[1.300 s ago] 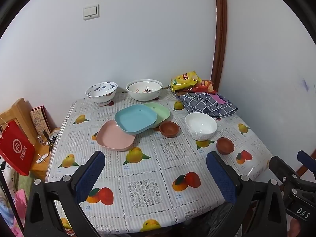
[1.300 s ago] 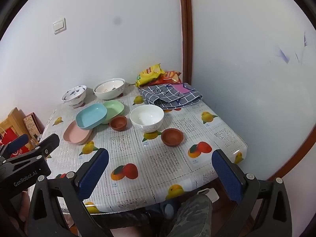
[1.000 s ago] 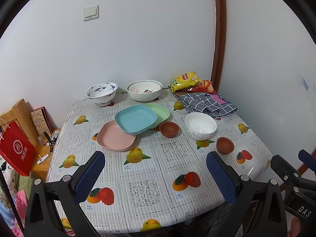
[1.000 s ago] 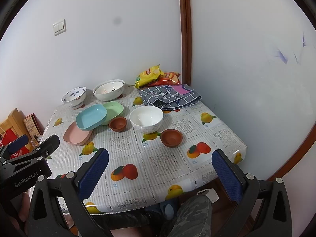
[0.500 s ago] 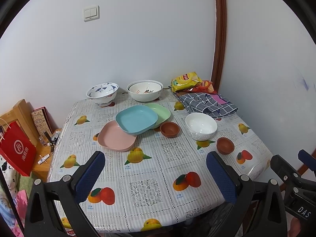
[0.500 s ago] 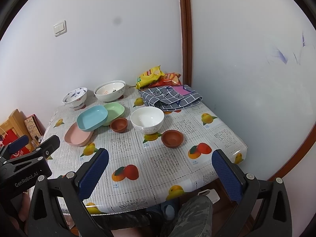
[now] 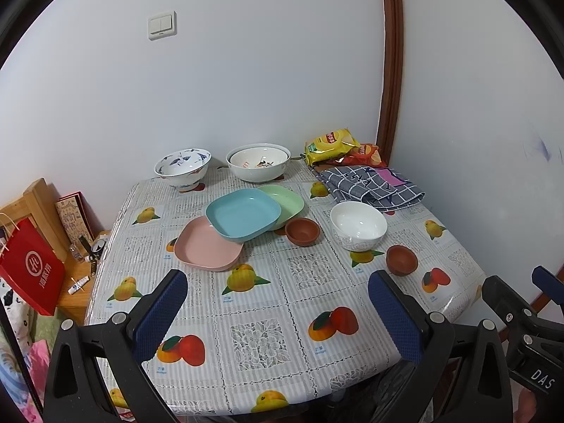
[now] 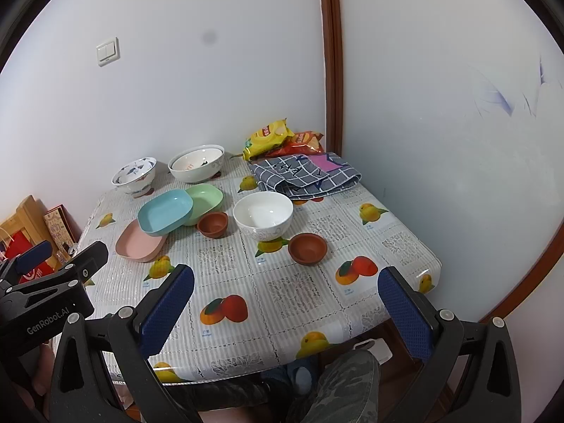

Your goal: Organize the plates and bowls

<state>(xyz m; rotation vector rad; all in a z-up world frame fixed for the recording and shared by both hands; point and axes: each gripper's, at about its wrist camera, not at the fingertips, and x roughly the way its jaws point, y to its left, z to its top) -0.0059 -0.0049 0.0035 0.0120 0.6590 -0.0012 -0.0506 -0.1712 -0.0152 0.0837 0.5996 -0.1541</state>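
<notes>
Left gripper (image 7: 275,313) held back over the near edge of the tabletop (image 7: 261,349), pads wide apart, nothing between them. Probably a survey stance: all the crockery lies well ahead of it.

Far left, against the wall: blue-patterned bowl (image 7: 182,167), upright on its foot. Beside it the large white bowl (image 7: 258,162); a second rim shows just inside it, so it may be two bowls already nested.

Centre-left: three shallow plates overlapping in a loose fan. Pink plate (image 7: 206,248) nearest, blue plate (image 7: 243,213) lying over its far edge and tilted by it, green plate (image 7: 287,204) partly tucked under the blue one's right side. Overlapped rather than squared up, so not a proper stack yet.

Just right of the plates: small brown bowl (image 7: 302,231), close to the green plate; contact cannot be told. Then the plain white bowl (image 7: 358,225), standing alone. Second small brown bowl (image 7: 401,259) nearer the front, apart from its twin; the pair looks meant to nest.

Far right corner: snack bags (image 7: 333,145) and checked cloth (image 7: 370,187), out of the working area.

Right gripper (image 8: 285,303) likewise spread open and empty, hovering at the near edge, the nearer brown bowl ahead of it. Judged: nothing gripped yet, sorting barely begun.
</notes>
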